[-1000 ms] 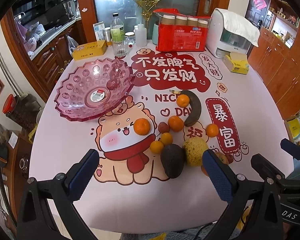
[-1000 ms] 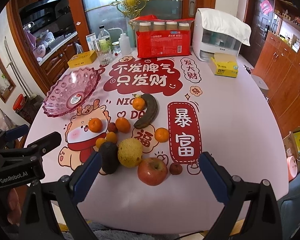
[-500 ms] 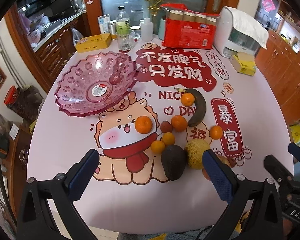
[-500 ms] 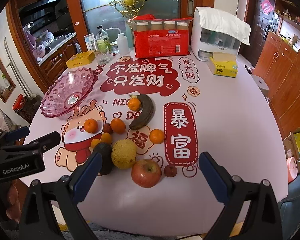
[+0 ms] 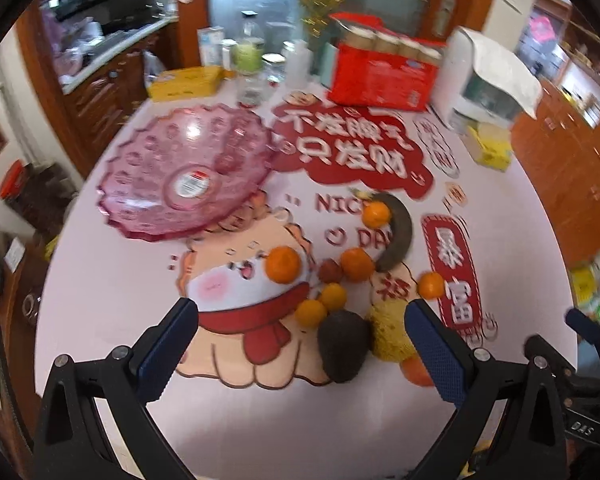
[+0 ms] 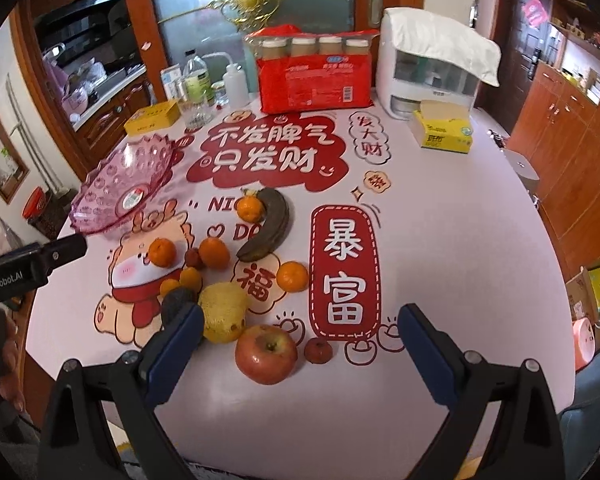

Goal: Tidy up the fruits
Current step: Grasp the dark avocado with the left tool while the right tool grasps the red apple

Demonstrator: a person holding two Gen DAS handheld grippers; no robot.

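Both the left gripper (image 5: 302, 344) and right gripper (image 6: 298, 346) hover wide apart, empty, above the pink printed tablecloth (image 6: 440, 240). Loose fruit clusters around the red apple (image 6: 266, 354), well apart from the empty pink scalloped plastic bowl (image 5: 188, 172).

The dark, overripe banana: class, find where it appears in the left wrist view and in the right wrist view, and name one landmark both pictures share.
Left wrist view: the banana lies right of centre, curving beside an orange, above the avocado.
Right wrist view: the banana lies near the centre, left of the red vertical banner.
Shared landmark: the pink bowl, empty, at the left in both.
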